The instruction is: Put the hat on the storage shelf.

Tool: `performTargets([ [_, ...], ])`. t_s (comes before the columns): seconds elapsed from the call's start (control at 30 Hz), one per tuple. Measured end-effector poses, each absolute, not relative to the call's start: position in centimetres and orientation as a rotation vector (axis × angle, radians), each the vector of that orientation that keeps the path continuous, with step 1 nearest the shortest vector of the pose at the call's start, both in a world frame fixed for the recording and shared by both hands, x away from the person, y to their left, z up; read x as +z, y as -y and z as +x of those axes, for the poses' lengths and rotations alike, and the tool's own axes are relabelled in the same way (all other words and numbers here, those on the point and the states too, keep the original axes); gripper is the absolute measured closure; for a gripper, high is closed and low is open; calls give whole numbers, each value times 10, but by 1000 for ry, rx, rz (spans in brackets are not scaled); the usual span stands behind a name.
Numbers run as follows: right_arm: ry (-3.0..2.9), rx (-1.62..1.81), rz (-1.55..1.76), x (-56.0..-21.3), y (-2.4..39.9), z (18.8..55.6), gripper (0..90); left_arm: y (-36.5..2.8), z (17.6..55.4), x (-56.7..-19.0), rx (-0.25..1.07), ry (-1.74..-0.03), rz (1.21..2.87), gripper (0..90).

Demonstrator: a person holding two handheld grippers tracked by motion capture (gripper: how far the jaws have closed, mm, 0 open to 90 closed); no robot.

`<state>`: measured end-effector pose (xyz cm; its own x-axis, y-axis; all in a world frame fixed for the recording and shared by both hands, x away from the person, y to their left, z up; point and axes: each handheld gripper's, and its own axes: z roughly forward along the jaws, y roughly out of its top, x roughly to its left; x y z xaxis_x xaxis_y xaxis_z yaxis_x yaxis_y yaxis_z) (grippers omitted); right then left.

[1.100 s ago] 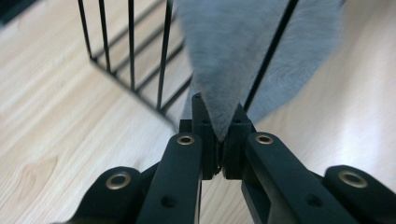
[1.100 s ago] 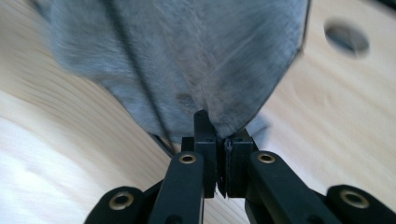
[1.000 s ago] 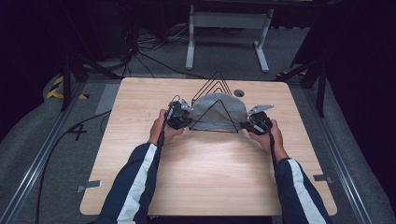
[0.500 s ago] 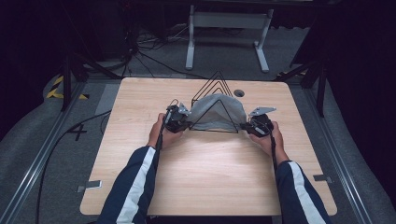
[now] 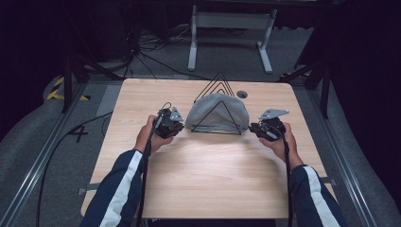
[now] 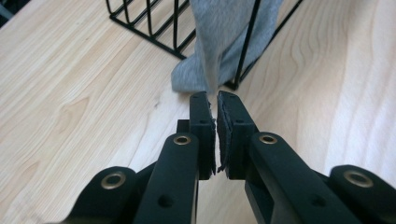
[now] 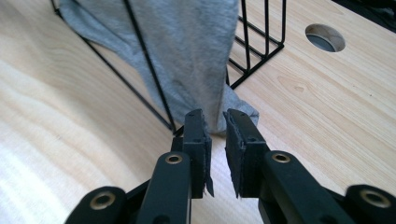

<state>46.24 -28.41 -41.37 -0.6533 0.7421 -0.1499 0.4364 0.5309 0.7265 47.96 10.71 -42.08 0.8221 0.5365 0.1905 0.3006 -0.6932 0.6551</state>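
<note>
With the grey cloth (image 5: 216, 112) draped over the wire rack (image 5: 218, 85) between them, the nearly shut, empty left gripper (image 6: 211, 100) and slightly parted, just-opening right gripper (image 7: 214, 116) seem mid-release, so backing away comes next.

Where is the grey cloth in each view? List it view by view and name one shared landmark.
High view: grey cloth draped over the black wire rack, table centre-back.
Left gripper view: top centre, hanging just beyond the jaws.
Right gripper view: top centre, beyond the jaws.
Shared landmark: the rack's black wires.
</note>
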Motion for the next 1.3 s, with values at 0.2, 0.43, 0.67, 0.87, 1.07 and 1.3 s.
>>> performTargets([
  [0.2,-2337,926,924,-407,287,451,788,-121,465,-416,507,-587,2390,845],
  [0.43,-2357,922,894,-403,290,439,778,-135,447,-416,509,-567,2413,835],
  [0.67,-2372,912,873,-401,297,424,757,-154,427,-419,500,-561,2428,814],
  [0.87,-2380,903,878,-403,305,412,735,-166,415,-423,492,-546,2428,794],
  [1.07,-2381,907,884,-405,316,398,704,-178,403,-427,493,-558,2424,767],
  [1.3,-2379,913,900,-412,331,381,652,-191,389,-432,503,-576,2432,719],
])
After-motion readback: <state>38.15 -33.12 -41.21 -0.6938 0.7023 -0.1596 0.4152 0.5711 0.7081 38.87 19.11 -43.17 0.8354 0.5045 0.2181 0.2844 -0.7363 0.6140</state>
